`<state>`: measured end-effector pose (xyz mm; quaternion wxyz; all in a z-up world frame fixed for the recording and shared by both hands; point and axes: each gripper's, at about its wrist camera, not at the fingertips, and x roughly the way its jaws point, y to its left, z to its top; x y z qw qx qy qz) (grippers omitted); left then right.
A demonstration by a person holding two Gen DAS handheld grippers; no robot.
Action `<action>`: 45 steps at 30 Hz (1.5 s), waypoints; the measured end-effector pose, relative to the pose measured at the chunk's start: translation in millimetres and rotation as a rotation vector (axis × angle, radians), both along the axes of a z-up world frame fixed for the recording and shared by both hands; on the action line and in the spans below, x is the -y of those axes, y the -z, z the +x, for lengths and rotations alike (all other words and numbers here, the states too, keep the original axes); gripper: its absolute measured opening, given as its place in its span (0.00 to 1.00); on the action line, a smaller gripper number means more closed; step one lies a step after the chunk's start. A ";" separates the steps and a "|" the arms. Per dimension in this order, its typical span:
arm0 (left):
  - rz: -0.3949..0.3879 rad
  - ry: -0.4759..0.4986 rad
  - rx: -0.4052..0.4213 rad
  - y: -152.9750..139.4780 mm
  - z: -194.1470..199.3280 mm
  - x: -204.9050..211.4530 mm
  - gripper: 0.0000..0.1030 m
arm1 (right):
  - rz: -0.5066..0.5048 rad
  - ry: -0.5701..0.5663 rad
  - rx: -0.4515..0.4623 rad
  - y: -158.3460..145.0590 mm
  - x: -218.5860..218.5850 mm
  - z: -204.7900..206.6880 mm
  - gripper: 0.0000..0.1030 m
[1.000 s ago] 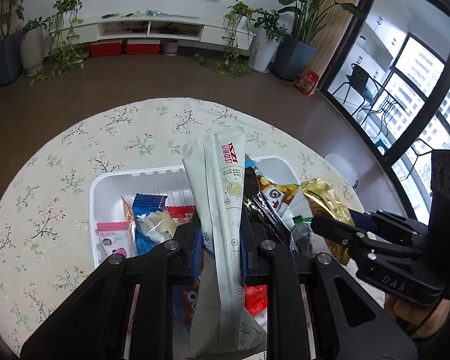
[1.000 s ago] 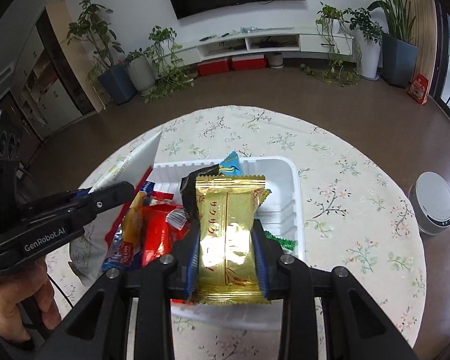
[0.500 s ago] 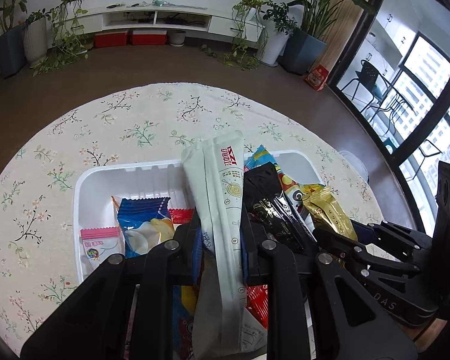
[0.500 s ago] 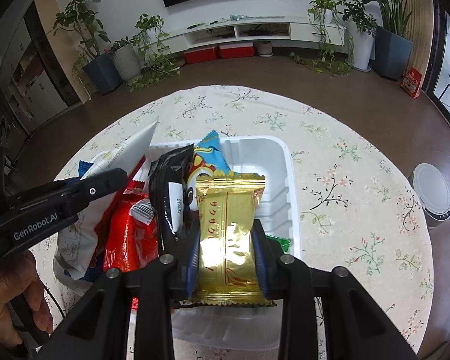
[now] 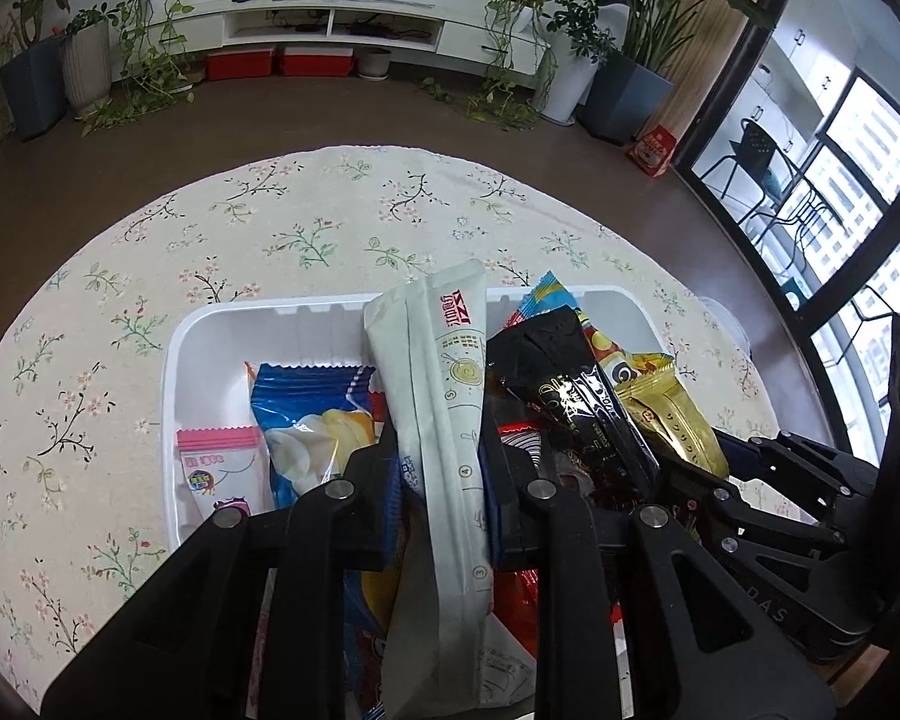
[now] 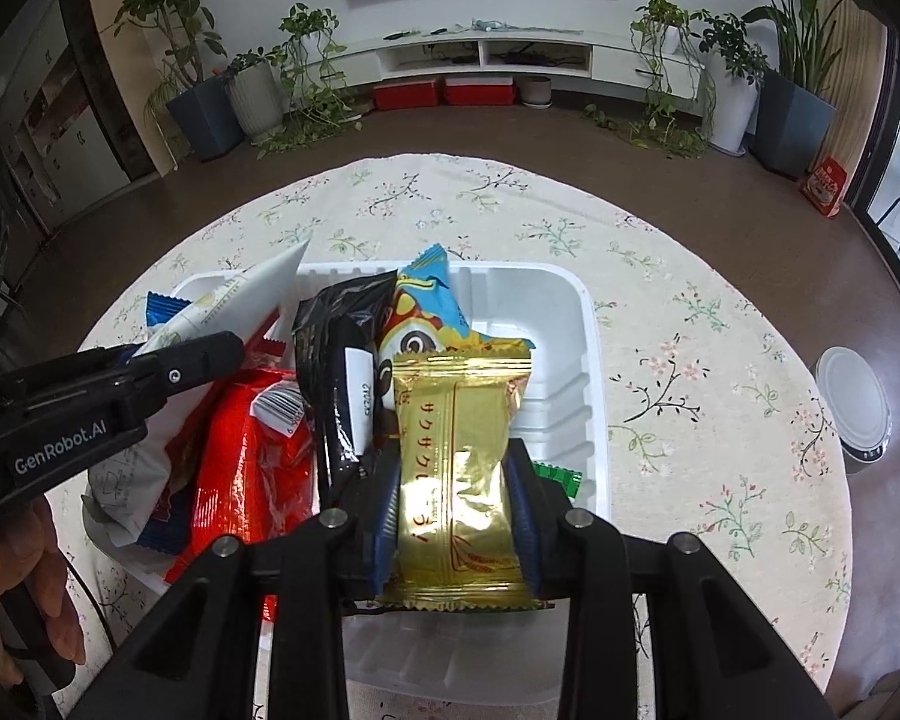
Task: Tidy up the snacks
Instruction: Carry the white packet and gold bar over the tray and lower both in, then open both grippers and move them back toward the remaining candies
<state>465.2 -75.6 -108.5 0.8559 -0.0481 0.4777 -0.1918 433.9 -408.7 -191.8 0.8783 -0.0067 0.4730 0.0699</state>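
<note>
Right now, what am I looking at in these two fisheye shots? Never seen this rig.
No robot arm: a person holds a two-finger gripper in each hand, a camera on each looking along its fingers. One view is from the left gripper, shut on a long pale green packet. The other is from the right gripper, shut on a gold packet. Both hang over a white tray of mixed snacks on a round table with a floral cloth.
</note>
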 end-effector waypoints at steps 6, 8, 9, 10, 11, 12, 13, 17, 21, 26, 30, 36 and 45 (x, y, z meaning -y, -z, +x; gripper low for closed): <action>-0.002 -0.016 0.005 -4.3 -5.6 -3.2 0.26 | -0.010 0.004 -0.005 -0.4 -0.1 -0.5 0.38; -0.007 -0.017 0.011 -6.9 -11.2 -3.3 0.41 | -0.008 0.011 -0.002 -1.0 0.9 -0.8 0.41; -0.011 -0.015 0.015 -7.6 -12.6 -3.6 0.46 | -0.004 0.012 -0.002 -1.5 1.6 -0.6 0.41; -0.014 -0.011 0.020 -8.4 -13.6 -3.4 0.50 | 0.002 0.014 -0.002 -1.8 2.8 -1.0 0.42; -0.014 -0.009 0.023 -10.3 -15.4 -2.1 0.50 | 0.005 0.014 -0.002 -1.9 3.8 -1.1 0.42; -0.017 -0.007 0.022 -10.8 -16.3 -2.1 0.51 | 0.006 0.015 0.000 -2.5 4.5 -1.5 0.43; -0.020 -0.007 0.024 -11.4 -17.0 -2.2 0.52 | 0.009 0.015 0.002 -2.9 5.3 -1.9 0.45; -0.022 -0.010 0.034 -18.2 -23.0 -1.9 0.53 | 0.021 0.020 0.003 -4.2 9.4 -2.6 0.49; -0.031 -0.015 0.043 -22.2 -27.5 -4.2 0.59 | 0.035 0.029 0.009 -6.9 14.2 -4.6 0.51; -0.039 -0.017 0.070 -33.6 -38.5 -5.4 0.74 | 0.064 0.038 0.034 -12.6 19.3 -10.8 0.66; -0.042 -0.016 0.099 -45.9 -51.3 -8.5 0.92 | 0.077 0.043 0.076 -20.4 24.4 -21.2 0.74; -0.034 0.010 0.148 -66.5 -81.7 -14.3 0.99 | 0.140 0.056 0.119 -34.1 34.5 -39.4 0.82; 0.047 0.067 0.287 -84.6 -149.7 -20.8 0.99 | 0.180 0.060 0.160 -48.4 44.0 -84.1 0.83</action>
